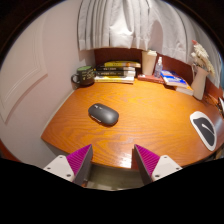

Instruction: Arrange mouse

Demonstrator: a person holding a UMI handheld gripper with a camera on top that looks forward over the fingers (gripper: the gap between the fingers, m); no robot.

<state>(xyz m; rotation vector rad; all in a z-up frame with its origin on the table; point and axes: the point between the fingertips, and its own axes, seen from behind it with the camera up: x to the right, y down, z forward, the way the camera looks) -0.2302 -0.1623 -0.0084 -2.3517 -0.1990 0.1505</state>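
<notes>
A dark grey computer mouse (103,114) lies on the wooden desk (140,125), left of the middle, beyond my fingers and a little to the left. A white mouse pad with a dark mark (205,130) lies at the desk's right edge. My gripper (113,160) hovers above the desk's near edge. Its two fingers with magenta pads (78,160) stand wide apart and nothing is between them.
At the back of the desk stand a dark mug (82,76), a stack of books (120,71), a white cup (149,63), more books (172,79) and a vase with dried flowers (200,70). Curtains hang behind.
</notes>
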